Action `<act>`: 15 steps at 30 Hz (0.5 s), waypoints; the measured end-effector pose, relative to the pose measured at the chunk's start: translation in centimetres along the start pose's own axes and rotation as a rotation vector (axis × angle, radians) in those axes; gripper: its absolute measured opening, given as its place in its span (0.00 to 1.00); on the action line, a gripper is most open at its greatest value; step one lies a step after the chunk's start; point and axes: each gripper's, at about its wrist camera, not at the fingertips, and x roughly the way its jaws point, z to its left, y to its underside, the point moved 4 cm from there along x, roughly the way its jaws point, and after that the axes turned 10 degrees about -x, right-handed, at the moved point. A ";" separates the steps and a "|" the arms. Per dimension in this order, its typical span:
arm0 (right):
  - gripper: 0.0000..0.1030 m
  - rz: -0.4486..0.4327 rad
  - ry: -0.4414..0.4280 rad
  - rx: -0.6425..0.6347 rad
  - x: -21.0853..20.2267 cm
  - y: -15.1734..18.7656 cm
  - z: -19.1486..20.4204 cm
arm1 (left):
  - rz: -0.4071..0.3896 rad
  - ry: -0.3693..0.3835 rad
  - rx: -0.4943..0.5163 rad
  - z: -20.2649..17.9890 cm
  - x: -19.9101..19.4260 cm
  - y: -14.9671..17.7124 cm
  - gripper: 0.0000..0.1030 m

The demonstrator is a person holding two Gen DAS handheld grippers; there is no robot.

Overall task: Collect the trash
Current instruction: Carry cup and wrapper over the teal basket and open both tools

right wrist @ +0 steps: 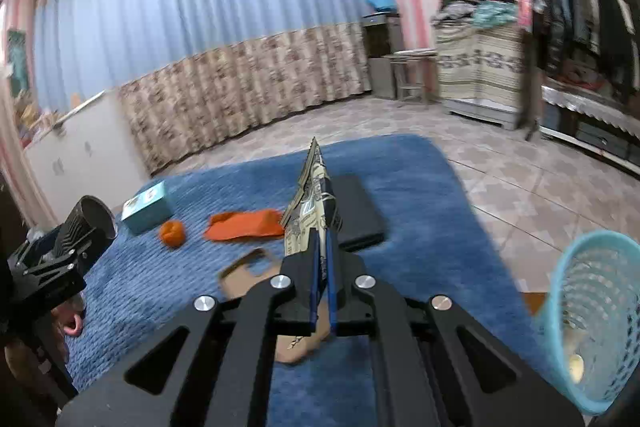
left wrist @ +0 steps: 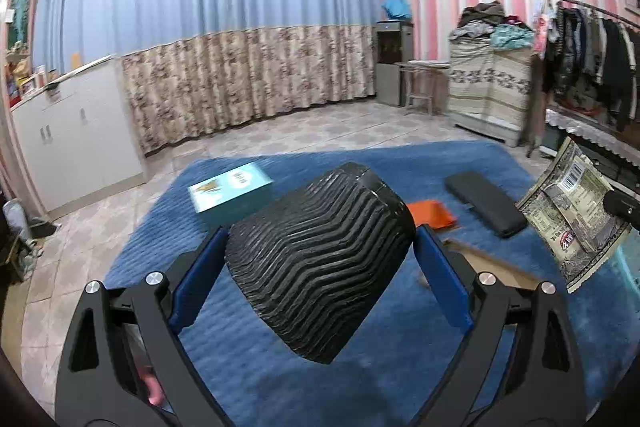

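Claws come first in both views. Right claw (right wrist: 322,263) is pressed together on a flat printed wrapper (right wrist: 310,203), which stands edge-on above the blue rug (right wrist: 416,195). Left claw (left wrist: 320,247) pinches a black ribbed cup (left wrist: 320,259) between its blue pads. A light blue mesh basket (right wrist: 596,315) stands just beside the right claw. Farther on the rug lie a cardboard piece (right wrist: 244,277), an orange wrapper (right wrist: 244,225), a small orange fruit (right wrist: 173,233), a black flat case (right wrist: 358,213) and a teal box (right wrist: 147,207).
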 end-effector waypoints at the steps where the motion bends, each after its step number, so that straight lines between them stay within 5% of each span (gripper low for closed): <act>1: 0.03 -0.006 0.018 0.021 -0.5 0.0 -1.3 | -0.002 0.018 0.003 -1.1 0.0 -0.1 0.88; 15: 0.03 -0.005 0.407 0.161 -8.1 3.1 -16.2 | 0.013 0.303 0.130 -20.2 -0.9 2.9 0.88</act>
